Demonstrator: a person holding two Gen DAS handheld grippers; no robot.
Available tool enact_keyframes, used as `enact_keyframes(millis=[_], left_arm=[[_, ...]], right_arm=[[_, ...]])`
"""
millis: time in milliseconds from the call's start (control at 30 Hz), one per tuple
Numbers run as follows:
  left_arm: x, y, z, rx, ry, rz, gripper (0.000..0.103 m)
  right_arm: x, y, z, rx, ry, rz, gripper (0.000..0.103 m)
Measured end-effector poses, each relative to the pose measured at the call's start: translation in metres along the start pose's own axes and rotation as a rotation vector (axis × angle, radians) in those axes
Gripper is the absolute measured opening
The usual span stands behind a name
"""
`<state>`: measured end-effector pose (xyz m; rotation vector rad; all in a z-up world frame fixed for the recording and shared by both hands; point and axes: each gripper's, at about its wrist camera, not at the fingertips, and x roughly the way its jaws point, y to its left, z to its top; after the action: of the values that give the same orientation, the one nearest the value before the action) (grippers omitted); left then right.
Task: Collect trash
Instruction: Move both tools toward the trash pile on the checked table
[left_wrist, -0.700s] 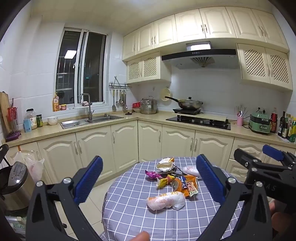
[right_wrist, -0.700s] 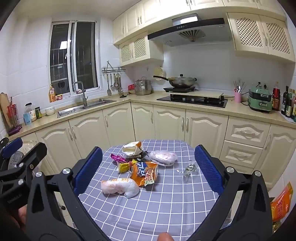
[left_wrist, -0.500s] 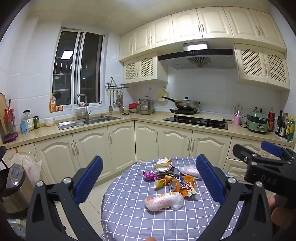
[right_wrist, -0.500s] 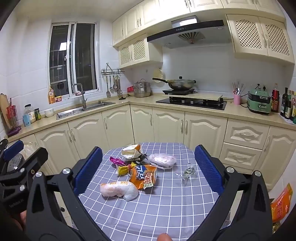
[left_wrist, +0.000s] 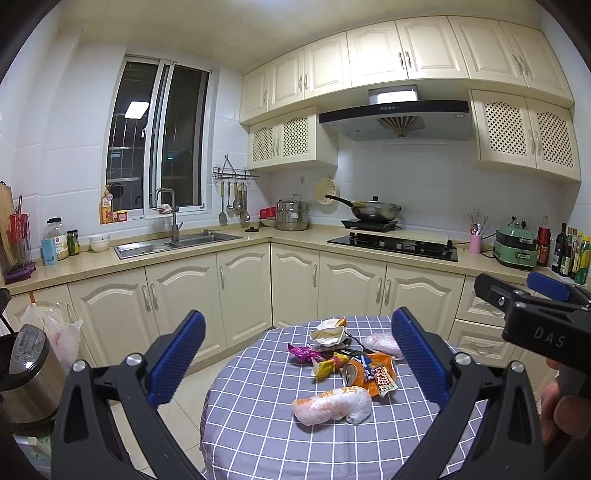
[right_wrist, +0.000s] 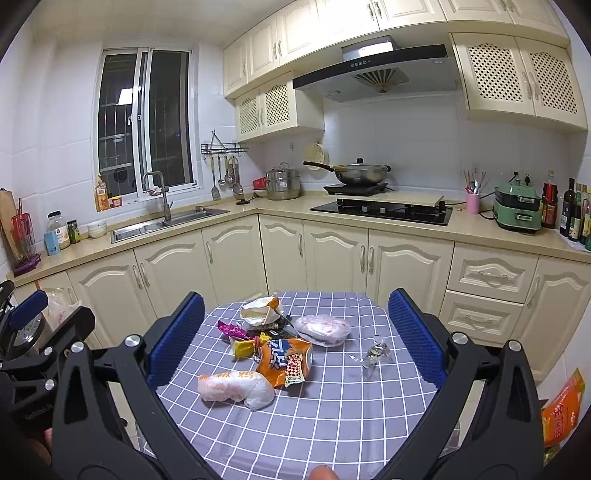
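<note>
Trash lies in a loose pile on a round table with a purple checked cloth (left_wrist: 255, 417) (right_wrist: 332, 413). Nearest is a white and orange wrapper (left_wrist: 332, 404) (right_wrist: 236, 387). Behind it lie an orange snack bag (left_wrist: 371, 373) (right_wrist: 286, 360), a yellow wrapper (right_wrist: 243, 347), a purple wrapper (left_wrist: 301, 352) (right_wrist: 231, 328), a crumpled paper cup (left_wrist: 327, 330) (right_wrist: 260, 310) and a pale plastic bag (left_wrist: 380, 341) (right_wrist: 325, 328). A small clear wrapper (right_wrist: 375, 354) lies apart to the right. My left gripper (left_wrist: 297, 356) and right gripper (right_wrist: 295, 339) are both open, empty, and held above the table's near side.
Cream kitchen cabinets (right_wrist: 236, 258) and a counter with sink (left_wrist: 173, 243) and hob (left_wrist: 391, 245) stand behind the table. A rice cooker (left_wrist: 26, 373) and a plastic bag (left_wrist: 62, 332) are at the left. An orange packet (right_wrist: 561, 406) hangs at the right.
Both cameras have tilted up and drawn back a little, so the table and trash sit slightly lower and farther in view. Both grippers stay open.
</note>
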<state>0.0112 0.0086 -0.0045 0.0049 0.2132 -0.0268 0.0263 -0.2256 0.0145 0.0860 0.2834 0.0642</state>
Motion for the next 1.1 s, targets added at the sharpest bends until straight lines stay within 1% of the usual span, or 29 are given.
enact_keyframes(millis=[433,800,967,1100], left_arm=[[0.004,0.000,-0.003,0.002,-0.002,-0.007,0.099],[0.014,0.004,-0.007,0.006,0.009,-0.005,0.099],[0.029,0.006,-0.014,0.009,0.041,-0.006,0.099],[0.052,0.007,-0.028,0.022,0.094,-0.012,0.099]], right_arm=[[0.001,0.002,0.002,-0.009,-0.004,0.001,0.097],[0.010,0.006,0.003,-0.024,0.010,0.005,0.097],[0.024,0.007,0.000,-0.034,0.032,0.007,0.097],[0.040,0.001,-0.008,-0.036,0.062,-0.003,0.097]])
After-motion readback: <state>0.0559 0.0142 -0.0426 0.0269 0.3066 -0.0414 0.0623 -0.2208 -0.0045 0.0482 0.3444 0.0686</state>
